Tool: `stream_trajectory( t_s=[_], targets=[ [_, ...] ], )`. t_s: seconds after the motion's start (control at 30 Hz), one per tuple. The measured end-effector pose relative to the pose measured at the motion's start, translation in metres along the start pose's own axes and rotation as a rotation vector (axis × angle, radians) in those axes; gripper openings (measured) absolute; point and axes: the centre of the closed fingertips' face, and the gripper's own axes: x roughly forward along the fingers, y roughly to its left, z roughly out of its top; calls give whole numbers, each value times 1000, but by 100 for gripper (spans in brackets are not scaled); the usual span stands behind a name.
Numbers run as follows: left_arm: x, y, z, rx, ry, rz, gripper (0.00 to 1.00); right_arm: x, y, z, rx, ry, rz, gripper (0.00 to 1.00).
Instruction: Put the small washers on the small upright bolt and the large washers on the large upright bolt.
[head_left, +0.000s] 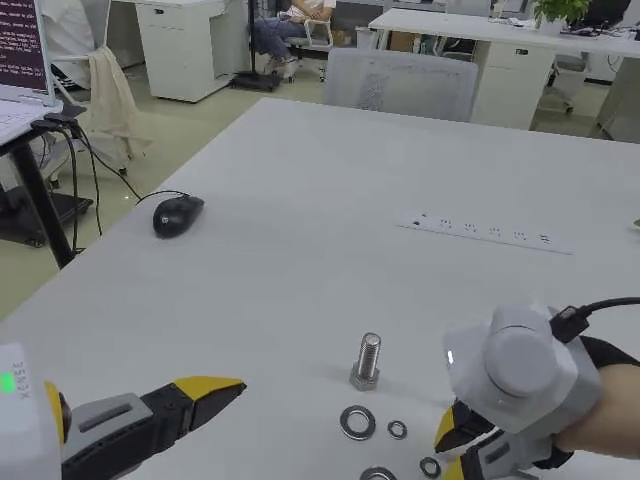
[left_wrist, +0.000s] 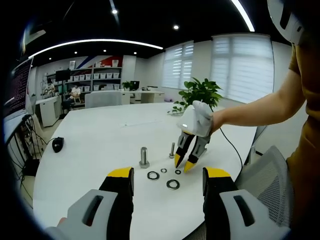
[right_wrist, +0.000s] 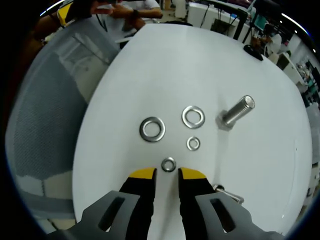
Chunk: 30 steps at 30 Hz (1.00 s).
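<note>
Small silver steel washer (right_wrist: 168, 164) is seen just ahead of right gripper (right_wrist: 166, 174), jaws narrowly parted, empty. Judged light, thin, slippery; to be pinched across rim.

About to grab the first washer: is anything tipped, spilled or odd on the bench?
Nothing stands out. The large bolt and small bolt stand upright; the large washers and small washers lie flat on the table, apart, none on a bolt yet.
</note>
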Motion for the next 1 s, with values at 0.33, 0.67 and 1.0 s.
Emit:
stream_trajectory(
  t_s=[0.33,0.67,1.0],
  targets=[
    [-1,2,-2,-4,1,12,54,6,1,0,-10,8,11,20],
    [0,1,-2,-5,-4,11,54,6,0,1,-23,25,10,18],
    [0,0,-3,-12,-7,13,54,6,0,1,-22,24,12,14]
  ],
)
